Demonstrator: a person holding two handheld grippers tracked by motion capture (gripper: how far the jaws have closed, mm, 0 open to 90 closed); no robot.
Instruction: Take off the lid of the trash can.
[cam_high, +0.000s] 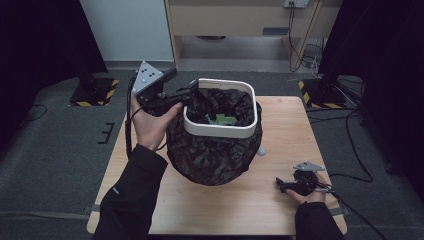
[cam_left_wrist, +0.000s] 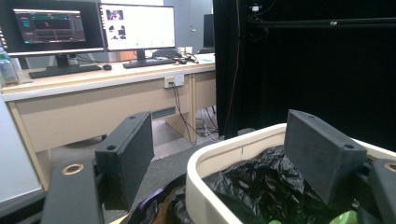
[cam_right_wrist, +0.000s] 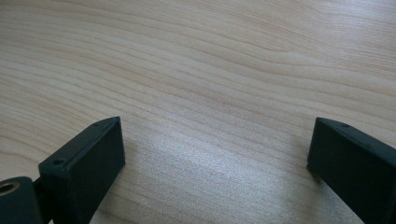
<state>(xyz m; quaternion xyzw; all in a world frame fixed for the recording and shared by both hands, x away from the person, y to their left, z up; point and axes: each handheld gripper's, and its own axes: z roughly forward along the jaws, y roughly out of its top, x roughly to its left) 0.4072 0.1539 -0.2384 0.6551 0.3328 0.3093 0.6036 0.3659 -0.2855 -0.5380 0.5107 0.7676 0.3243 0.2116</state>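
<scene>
From the high view, a white bin (cam_high: 220, 131) lined with a black bag (cam_high: 212, 155) stands near the middle of the wooden counter (cam_high: 280, 215), the bag hanging down over its outer walls and a green scrap (cam_high: 221, 120) lying inside. Your left tongs (cam_high: 187, 93) sit at the bin's near-left corner, tips at the rim, spread apart and holding nothing. Your right tongs (cam_high: 280, 184) rest low on the counter, well apart from the bin. The step in hand looks like taking hold of the rim or the bag edge there, so bring the left tongs down squarely before you close them. In the left gripper view, the left tongs (cam_left_wrist: 224, 158) straddle the white rim (cam_left_wrist: 210, 163): one jaw stands outside the wall, the other over the crinkled bag (cam_left_wrist: 252, 186) inside, neither pressing. Sink them a little deeper so the pads catch both plastic and wall, since thin film alone may slip or tear. In the right gripper view, the right tongs (cam_right_wrist: 215, 154) are wide apart over bare wood (cam_right_wrist: 210, 70) with nothing between them. Consider steadying the bin's far side with them if the bin starts to slide.
</scene>
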